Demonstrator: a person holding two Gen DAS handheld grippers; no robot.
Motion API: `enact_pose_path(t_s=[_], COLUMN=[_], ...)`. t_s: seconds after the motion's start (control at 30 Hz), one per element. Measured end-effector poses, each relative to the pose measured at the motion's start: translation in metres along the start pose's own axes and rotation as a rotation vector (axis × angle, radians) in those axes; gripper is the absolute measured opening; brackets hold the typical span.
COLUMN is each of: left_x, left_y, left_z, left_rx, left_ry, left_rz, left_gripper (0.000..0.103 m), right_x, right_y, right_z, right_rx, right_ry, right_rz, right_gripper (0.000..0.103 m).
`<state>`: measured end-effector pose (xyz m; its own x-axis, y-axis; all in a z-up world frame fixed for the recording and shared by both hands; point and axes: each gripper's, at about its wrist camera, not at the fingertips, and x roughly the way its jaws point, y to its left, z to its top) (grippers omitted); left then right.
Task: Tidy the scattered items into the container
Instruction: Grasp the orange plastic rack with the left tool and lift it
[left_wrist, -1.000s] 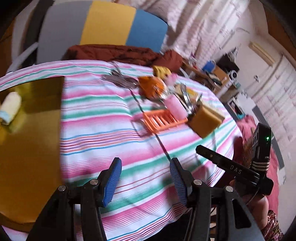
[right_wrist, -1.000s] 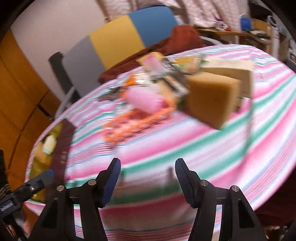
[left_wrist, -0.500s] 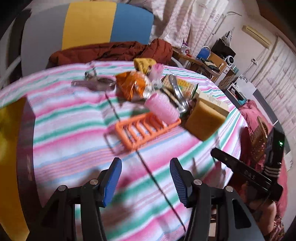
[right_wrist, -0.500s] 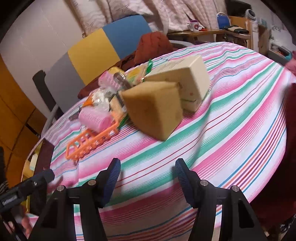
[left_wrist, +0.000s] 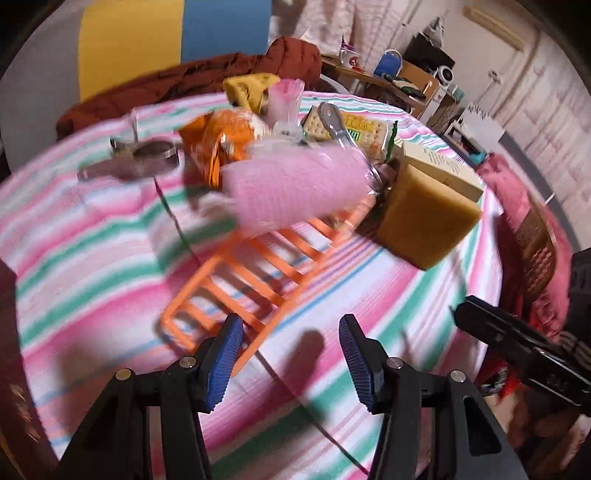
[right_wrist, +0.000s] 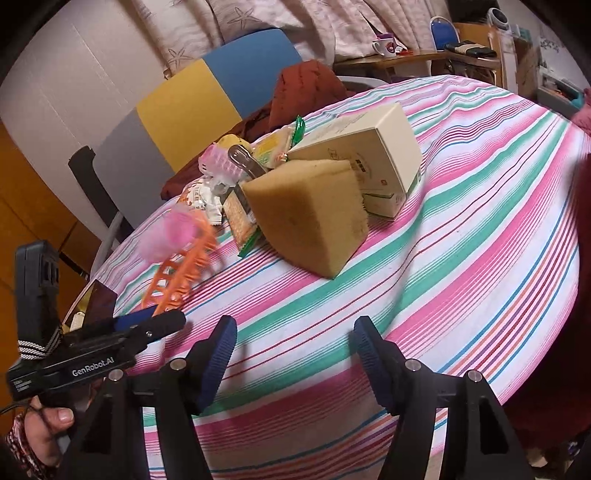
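Left hand-held gripper (left_wrist: 291, 350) has advanced to orange rack (left_wrist: 258, 273), jaws apart, empty. Right hand-held gripper (right_wrist: 293, 354) opening, nothing between, facing sponge (right_wrist: 310, 221). Items remain scattered on counter (right_wrist: 461, 236); container now out of view.

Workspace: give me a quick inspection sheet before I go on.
Surface: striped tablecloth, round table.
Job's things: tan sponge, cream box, orange rack, blurred pink roller, cracker packet, orange snack bag, metal tool; container not identified.
Clutter: red cloth.
Grippers: left hand-held gripper open, empty; right hand-held gripper opening, empty.
Cables: thin dark line.
Surroundings: chair, shelf with mug.
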<state>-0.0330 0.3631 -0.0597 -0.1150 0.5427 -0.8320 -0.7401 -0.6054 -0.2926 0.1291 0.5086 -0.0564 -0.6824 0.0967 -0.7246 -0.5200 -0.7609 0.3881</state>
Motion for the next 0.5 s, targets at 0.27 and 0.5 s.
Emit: enact_pose_path(t_s=[0.27,0.5], left_x=[-0.020,-0.056], left_y=[0.000,0.001], left_z=[-0.041,-0.063], left_rx=[-0.011,-0.042], left_ry=[0.057,-0.053], left_rz=[-0.099,-0.127], left_gripper=[0.055,0.055], right_x=[0.001,-0.001], right_y=[0.007,0.023], right_z=[-0.004,-0.009], right_rx=[-0.019,-0.063], right_ry=[0.007,0.007], right_rz=[0.016,0.045], right_gripper=[0.069,0.069])
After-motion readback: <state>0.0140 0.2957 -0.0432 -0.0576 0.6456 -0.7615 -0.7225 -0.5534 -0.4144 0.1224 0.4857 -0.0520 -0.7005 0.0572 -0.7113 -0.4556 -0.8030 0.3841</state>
